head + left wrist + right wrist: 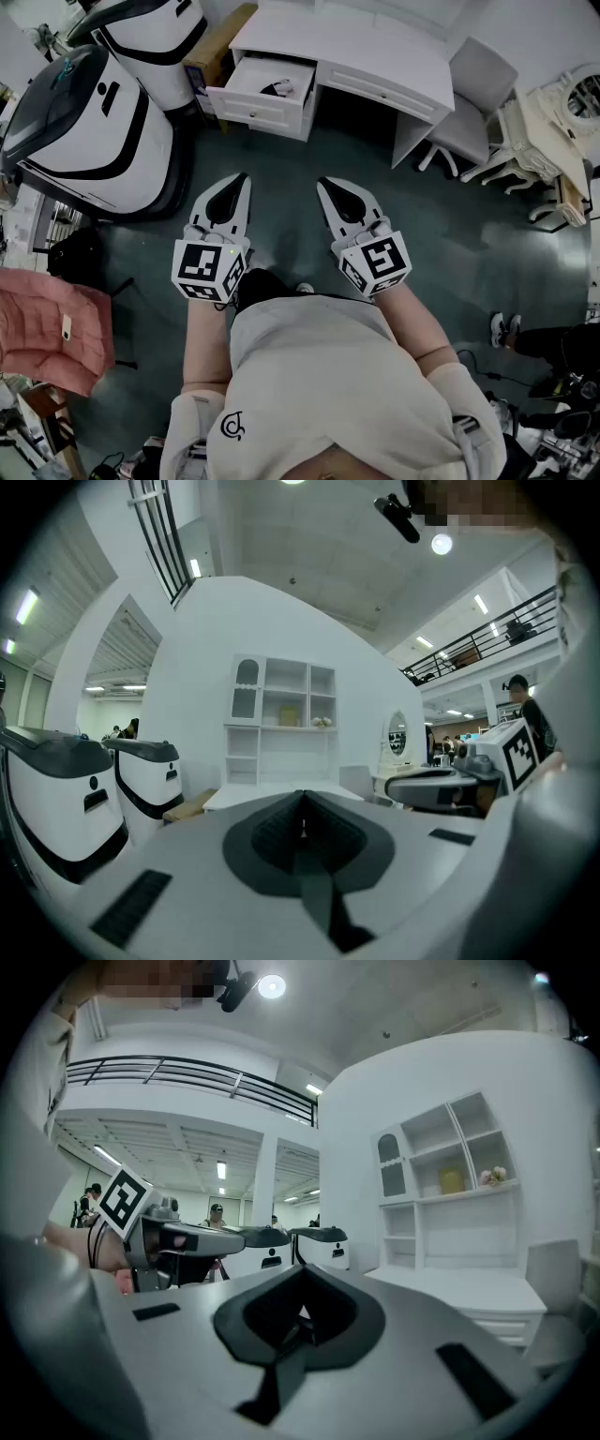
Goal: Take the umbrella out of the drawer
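At the far left of the head view I see a pink padded seat [47, 328], cut off by the frame edge. Above it stand two white-and-black machines [84, 122], the farther one only partly in frame.

My left gripper [245, 177] is held out level above the grey floor [281, 169]. Its jaws are pressed fully together with nothing between them. In the left gripper view its own housing fills the lower half and hides the drawer from that camera.

Beyond both grippers and well apart from them, the drawer [262, 111] stands pulled out at the left end of the white desk [375, 47]. Inside it lies a small dark-and-pale shape that I take for the umbrella [281, 89]. It is too small for me to make out its form, and the drawer's front wall hides part of it.

My right gripper [322, 182] hangs beside the left one, apart from it, with its jaws also closed to a point and empty.

Right of the desk stands a white chair [473, 103]. Past it, ornate pale furniture [553, 122] runs out of frame.
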A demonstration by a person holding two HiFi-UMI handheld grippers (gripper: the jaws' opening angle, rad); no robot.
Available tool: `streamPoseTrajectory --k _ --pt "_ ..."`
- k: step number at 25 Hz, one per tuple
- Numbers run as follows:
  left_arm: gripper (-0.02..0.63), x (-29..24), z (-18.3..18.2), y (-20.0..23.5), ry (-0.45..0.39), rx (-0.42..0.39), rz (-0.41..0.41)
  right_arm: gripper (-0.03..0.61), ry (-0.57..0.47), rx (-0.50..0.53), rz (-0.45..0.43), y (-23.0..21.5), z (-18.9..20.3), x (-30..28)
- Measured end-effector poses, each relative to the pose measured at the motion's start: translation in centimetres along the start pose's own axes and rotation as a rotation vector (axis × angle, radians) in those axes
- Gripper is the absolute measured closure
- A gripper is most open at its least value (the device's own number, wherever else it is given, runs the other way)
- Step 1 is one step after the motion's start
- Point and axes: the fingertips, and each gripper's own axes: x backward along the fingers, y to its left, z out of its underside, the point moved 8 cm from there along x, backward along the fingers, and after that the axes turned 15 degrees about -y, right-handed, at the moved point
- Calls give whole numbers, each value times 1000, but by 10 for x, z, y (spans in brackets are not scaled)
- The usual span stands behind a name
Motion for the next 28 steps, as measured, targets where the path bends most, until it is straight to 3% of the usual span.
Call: streamPoseTrajectory --k 18,28 --pt "601 -12 17 -2 42 21 9 572 28 -80 63 -22 23 5" --pt "601 -77 45 65 57 39 46 572 52 -76 116 -57 59 -59"
